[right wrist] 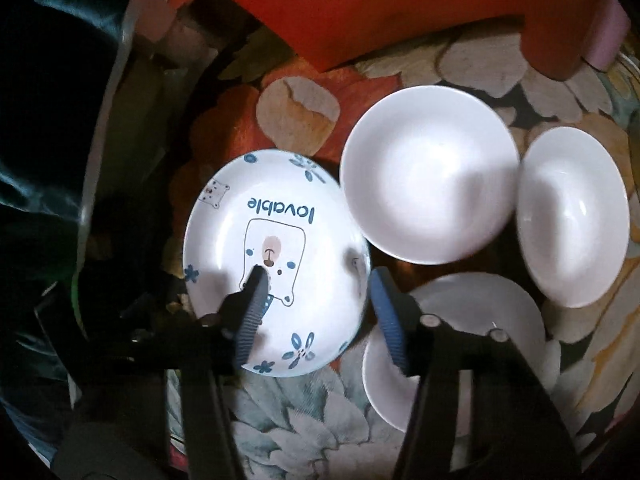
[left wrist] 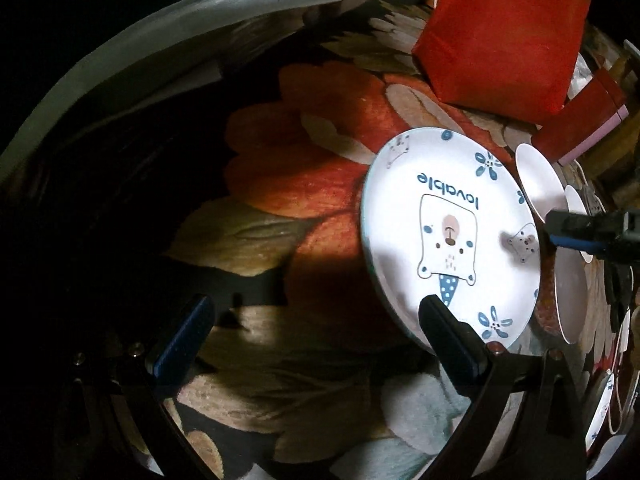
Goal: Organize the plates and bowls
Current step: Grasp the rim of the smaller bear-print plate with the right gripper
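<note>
A white plate with a bear picture and the word "lovable" (left wrist: pixel 452 232) lies on the flowered cloth; it also shows in the right wrist view (right wrist: pixel 276 264). My left gripper (left wrist: pixel 316 324) is open, just left of the plate, its right finger over the plate's near rim. My right gripper (right wrist: pixel 320 304) is open above the plate's right half, one finger over the plate, the other just past its right rim. Three plain white bowls stand to the right: one far (right wrist: pixel 430 172), one at right (right wrist: pixel 572 216), one near (right wrist: pixel 480 320) under the right finger.
A red box (left wrist: pixel 504 36) stands behind the plate, also at the top of the right wrist view (right wrist: pixel 380 8). A smaller red and pink box (right wrist: pixel 576 36) sits at back right. A pale curved edge (left wrist: pixel 120 52) bounds the cloth on the left.
</note>
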`<state>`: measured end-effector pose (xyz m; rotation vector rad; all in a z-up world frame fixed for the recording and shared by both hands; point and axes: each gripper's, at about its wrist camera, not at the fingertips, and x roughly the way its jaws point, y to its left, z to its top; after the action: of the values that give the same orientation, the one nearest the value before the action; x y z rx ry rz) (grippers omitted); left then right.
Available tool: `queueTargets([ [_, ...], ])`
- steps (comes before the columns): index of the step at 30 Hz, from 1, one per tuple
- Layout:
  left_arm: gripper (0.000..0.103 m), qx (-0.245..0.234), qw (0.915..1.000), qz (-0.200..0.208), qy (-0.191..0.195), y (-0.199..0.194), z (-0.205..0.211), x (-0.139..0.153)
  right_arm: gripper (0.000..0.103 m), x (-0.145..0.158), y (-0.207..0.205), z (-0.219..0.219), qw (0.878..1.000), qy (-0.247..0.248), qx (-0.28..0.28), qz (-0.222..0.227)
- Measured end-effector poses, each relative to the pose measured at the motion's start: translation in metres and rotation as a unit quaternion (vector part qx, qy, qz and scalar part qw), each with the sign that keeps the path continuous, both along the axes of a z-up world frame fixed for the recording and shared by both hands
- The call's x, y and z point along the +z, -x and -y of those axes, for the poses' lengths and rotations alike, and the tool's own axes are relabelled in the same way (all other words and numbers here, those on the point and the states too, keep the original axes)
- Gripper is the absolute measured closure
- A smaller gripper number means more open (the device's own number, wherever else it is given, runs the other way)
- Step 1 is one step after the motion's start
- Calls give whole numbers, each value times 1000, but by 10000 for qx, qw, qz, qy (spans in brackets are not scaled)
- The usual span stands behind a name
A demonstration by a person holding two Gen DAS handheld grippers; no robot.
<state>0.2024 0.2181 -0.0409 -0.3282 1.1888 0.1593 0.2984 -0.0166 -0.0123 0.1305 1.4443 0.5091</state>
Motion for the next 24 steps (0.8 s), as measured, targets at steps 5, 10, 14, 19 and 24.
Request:
queueTargets([
  [5, 1, 29, 10000, 9, 38, 4, -1, 3, 62, -11, 0, -13, 9973, 726, 38, -40],
  [10, 1, 0, 10000, 5, 74, 1, 0, 2, 66, -19, -6, -21, 9940, 1093, 55, 34],
  [14, 1, 33, 9998, -28, 173, 2, -2, -1, 78, -30, -9, -29, 9914, 1306, 117, 37],
  [19, 1, 62, 9998, -81, 157, 3, -5, -6, 95, -29, 13, -20, 9928, 1178, 219, 35],
  [24, 1, 79, 9997, -136, 165, 6, -5, -11, 88, -36, 64, -24, 9944, 655, 628, -536],
])
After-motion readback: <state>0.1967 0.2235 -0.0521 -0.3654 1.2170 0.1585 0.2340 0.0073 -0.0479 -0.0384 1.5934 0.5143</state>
